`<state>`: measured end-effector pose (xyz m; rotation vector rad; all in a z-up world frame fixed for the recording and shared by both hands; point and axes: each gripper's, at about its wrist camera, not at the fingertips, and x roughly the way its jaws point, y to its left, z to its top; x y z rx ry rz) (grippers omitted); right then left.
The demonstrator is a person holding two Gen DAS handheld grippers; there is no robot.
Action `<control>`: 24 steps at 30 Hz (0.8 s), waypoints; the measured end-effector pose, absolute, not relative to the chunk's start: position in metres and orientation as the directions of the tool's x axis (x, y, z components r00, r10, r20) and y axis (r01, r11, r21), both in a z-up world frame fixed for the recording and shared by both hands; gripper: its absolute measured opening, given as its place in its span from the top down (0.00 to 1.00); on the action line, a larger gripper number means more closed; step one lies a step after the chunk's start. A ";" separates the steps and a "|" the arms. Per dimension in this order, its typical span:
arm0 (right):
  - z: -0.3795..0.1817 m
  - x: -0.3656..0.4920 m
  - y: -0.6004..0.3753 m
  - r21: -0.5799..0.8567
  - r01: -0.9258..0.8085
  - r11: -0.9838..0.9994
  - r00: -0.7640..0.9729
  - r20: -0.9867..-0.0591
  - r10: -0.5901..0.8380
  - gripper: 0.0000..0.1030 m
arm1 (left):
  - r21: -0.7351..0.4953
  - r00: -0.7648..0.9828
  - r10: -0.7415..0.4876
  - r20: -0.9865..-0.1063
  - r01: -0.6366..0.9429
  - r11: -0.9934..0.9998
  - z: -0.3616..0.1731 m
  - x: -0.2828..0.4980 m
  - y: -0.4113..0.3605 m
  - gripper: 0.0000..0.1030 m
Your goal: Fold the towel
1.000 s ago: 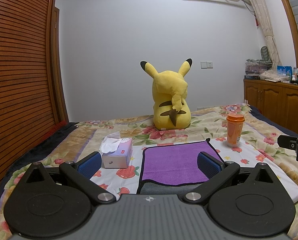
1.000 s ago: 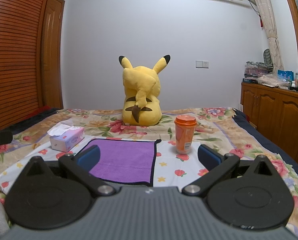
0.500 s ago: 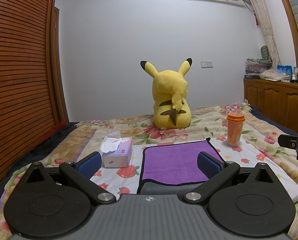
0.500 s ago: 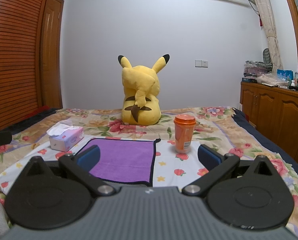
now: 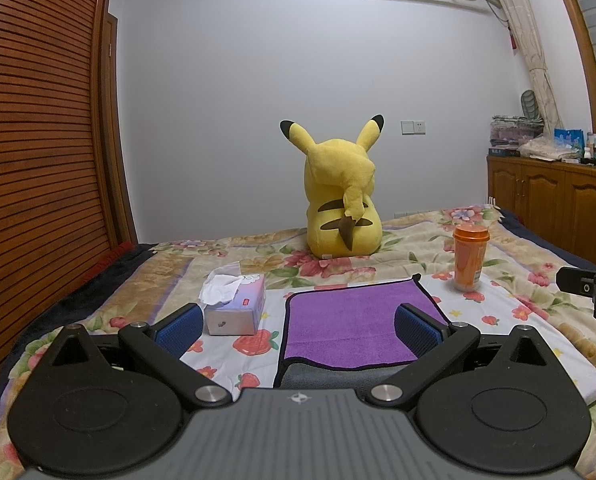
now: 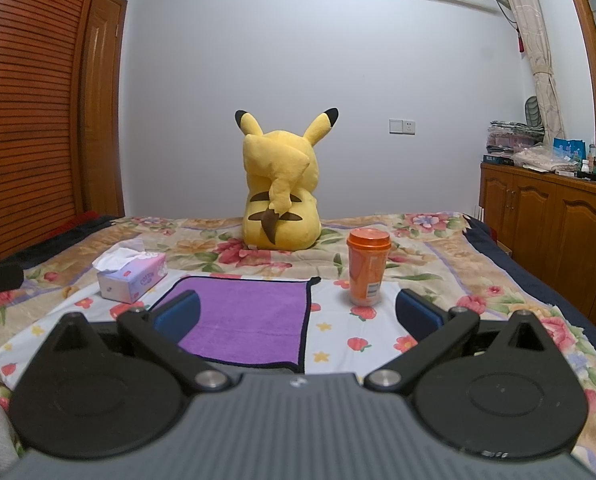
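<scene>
Nothing has shifted visibly since the earlier frames. Purple towel (image 5: 354, 320) lies flat on the bed (image 6: 438, 248), ahead of both claws. Left gripper (image 5: 298, 326) is nearer; right gripper (image 6: 298, 314) sits rightward; both spread wide, empty.

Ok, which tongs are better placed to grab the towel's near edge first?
Left, probably. The left tongs are open and the purple towel lies nearly centred ahead of them. The right tongs are open too, but there the towel sits off to their left, with the orange cup ahead.
</scene>
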<state>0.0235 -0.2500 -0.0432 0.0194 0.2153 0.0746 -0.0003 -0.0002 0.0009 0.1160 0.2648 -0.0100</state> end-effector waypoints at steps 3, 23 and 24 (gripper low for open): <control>-0.043 0.024 -0.250 0.027 -0.072 0.997 0.974 -0.213 0.076 0.00 | 0.113 0.965 0.006 -0.262 0.025 0.993 0.001 0.000 0.000 0.00; -0.044 0.025 -0.248 0.027 -0.075 0.997 0.972 -0.223 0.080 0.00 | 0.116 0.957 0.002 -0.290 0.033 0.993 0.001 0.006 0.003 0.00; -0.043 0.026 -0.248 0.026 -0.076 0.997 0.970 -0.228 0.080 0.00 | 0.118 0.956 0.002 -0.294 0.034 0.992 0.002 0.006 0.003 0.00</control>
